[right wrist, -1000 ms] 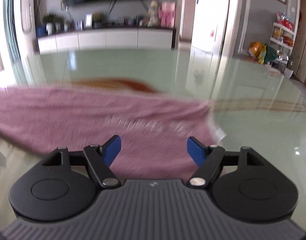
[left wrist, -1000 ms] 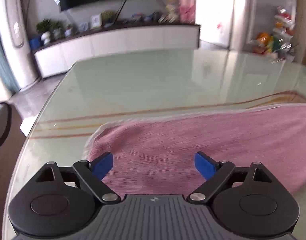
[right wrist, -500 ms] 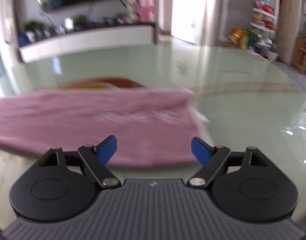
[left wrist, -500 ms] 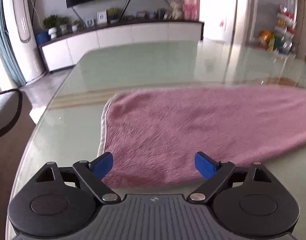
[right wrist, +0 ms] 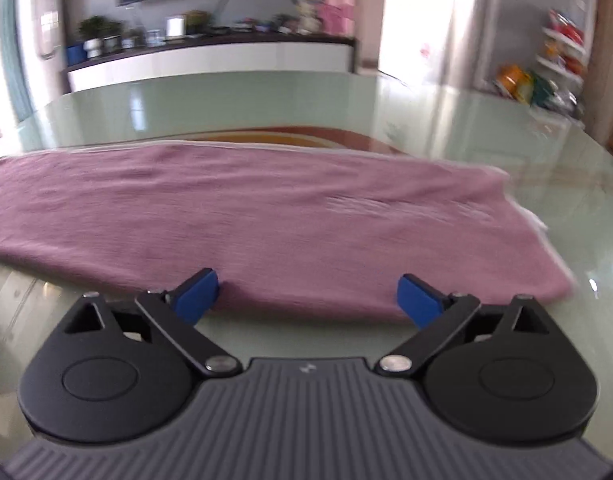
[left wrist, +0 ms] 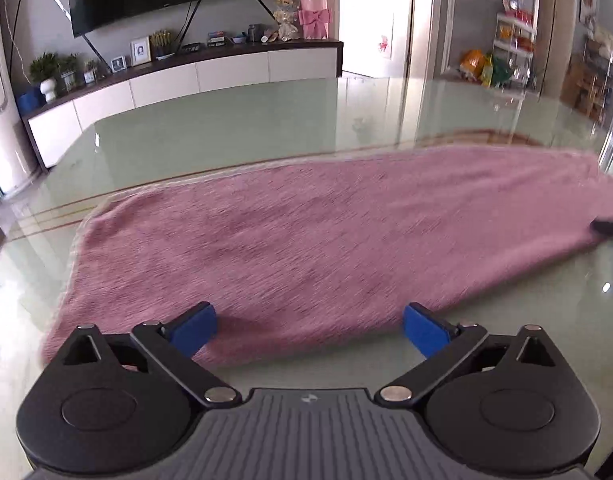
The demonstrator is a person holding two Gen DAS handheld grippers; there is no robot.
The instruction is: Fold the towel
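A: Item, towel (left wrist: 326, 240): where is it lying?

B: Flat on the glass table (left wrist: 226, 128), long edge facing you. Left gripper (left wrist: 308, 330) and right gripper (right wrist: 308, 294) are both standing spread wide, jaws having just been opening, nothing pinched; the near hem is lying between the pads, untouched.

A: Risks?

B: You are hovering over slick glass, so pads may be skidding and pushing the hem away. The right view is blurring; the right end looks possibly doubled, so you risk catching one layer only.
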